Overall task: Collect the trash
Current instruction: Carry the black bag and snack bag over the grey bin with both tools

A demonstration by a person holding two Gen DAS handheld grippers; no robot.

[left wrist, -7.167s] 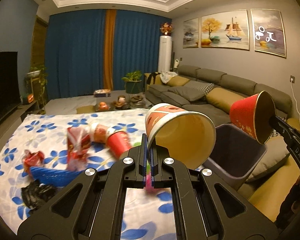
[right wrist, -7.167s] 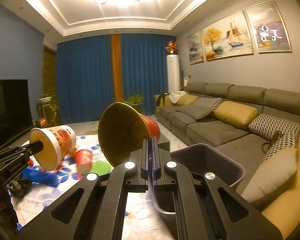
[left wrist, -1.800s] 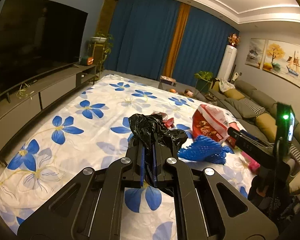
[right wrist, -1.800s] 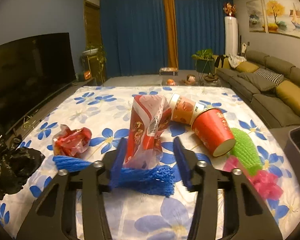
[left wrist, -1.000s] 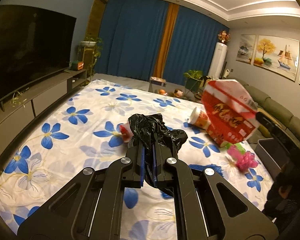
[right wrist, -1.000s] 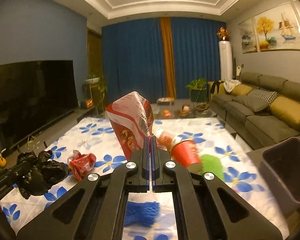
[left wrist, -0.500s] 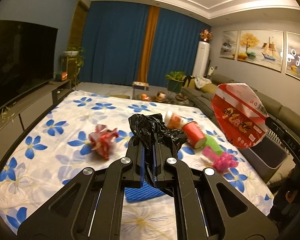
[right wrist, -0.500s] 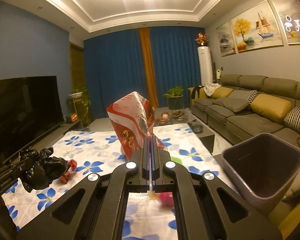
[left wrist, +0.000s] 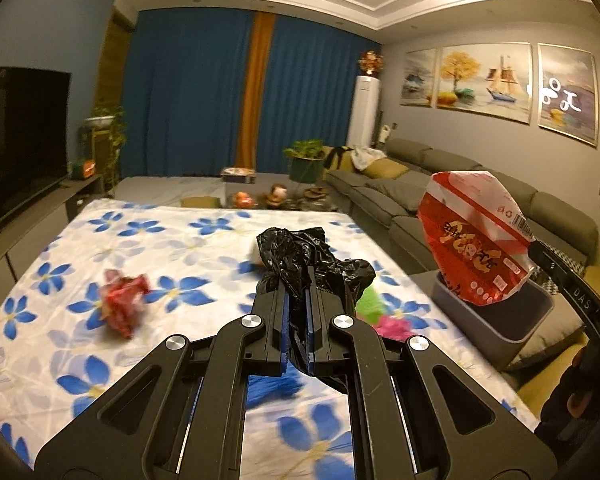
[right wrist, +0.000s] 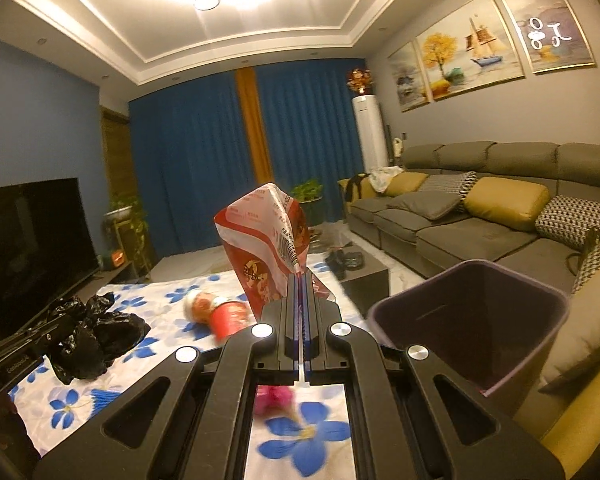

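Note:
My left gripper [left wrist: 297, 280] is shut on a crumpled black plastic bag [left wrist: 308, 252] and holds it above the flowered table. My right gripper [right wrist: 300, 280] is shut on a red and white snack bag [right wrist: 266, 240], held upright in the air. In the left wrist view the snack bag [left wrist: 474, 240] hangs just above the rim of the grey trash bin [left wrist: 496, 320]. In the right wrist view the bin [right wrist: 472, 320] is to the right of the gripper, and the black bag [right wrist: 92, 332] is at the left.
On the blue-flowered cloth [left wrist: 180, 240] lie a crumpled red wrapper [left wrist: 122, 306], a green net [left wrist: 370, 302], a pink item [left wrist: 392, 326], a blue net [left wrist: 272, 390] and two paper cups [right wrist: 220, 312]. A sofa [right wrist: 480, 216] stands at the right, a TV [left wrist: 20, 144] at the left.
Both grippers have swung right toward the bin with their loads. The snack bag now hangs at the bin's rim. Earlier, both cups held were dropped and these bags picked up.

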